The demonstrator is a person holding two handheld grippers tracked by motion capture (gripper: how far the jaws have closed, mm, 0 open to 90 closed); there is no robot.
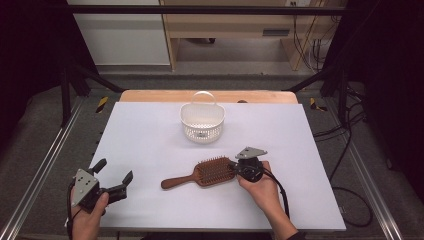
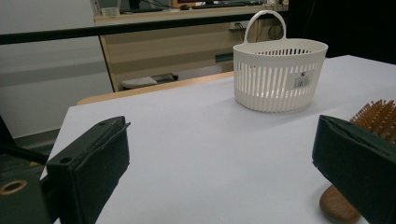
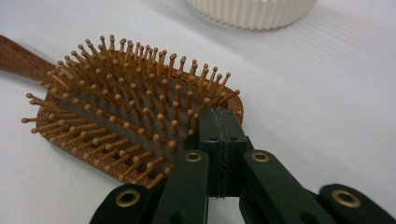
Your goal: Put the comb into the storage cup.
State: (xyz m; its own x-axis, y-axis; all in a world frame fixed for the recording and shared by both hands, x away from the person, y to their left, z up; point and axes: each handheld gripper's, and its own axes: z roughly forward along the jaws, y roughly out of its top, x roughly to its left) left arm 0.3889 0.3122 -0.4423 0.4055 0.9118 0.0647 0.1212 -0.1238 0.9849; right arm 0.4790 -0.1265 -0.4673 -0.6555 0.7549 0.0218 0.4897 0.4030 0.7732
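Observation:
A wooden paddle hairbrush [image 1: 200,176] lies bristles up on the white table [image 1: 145,135], its handle pointing front-left. My right gripper [image 1: 234,167] is at the far end of the brush head. In the right gripper view its jaws [image 3: 219,119] are pressed together, with nothing visible between them, and their tips touch the rim of the brush [image 3: 121,116]. At the front left, my left gripper [image 1: 116,170] is held open, apart from the brush, with only bare table between its jaws [image 2: 219,154]. The brush [image 2: 380,116] peeks out behind its right jaw.
A white slatted plastic basket [image 1: 202,122] with a loop handle stands upright at the table's middle back, and looks empty. It also appears in the left gripper view [image 2: 279,74] and at the top of the right gripper view [image 3: 252,11]. Black frame rails flank the table.

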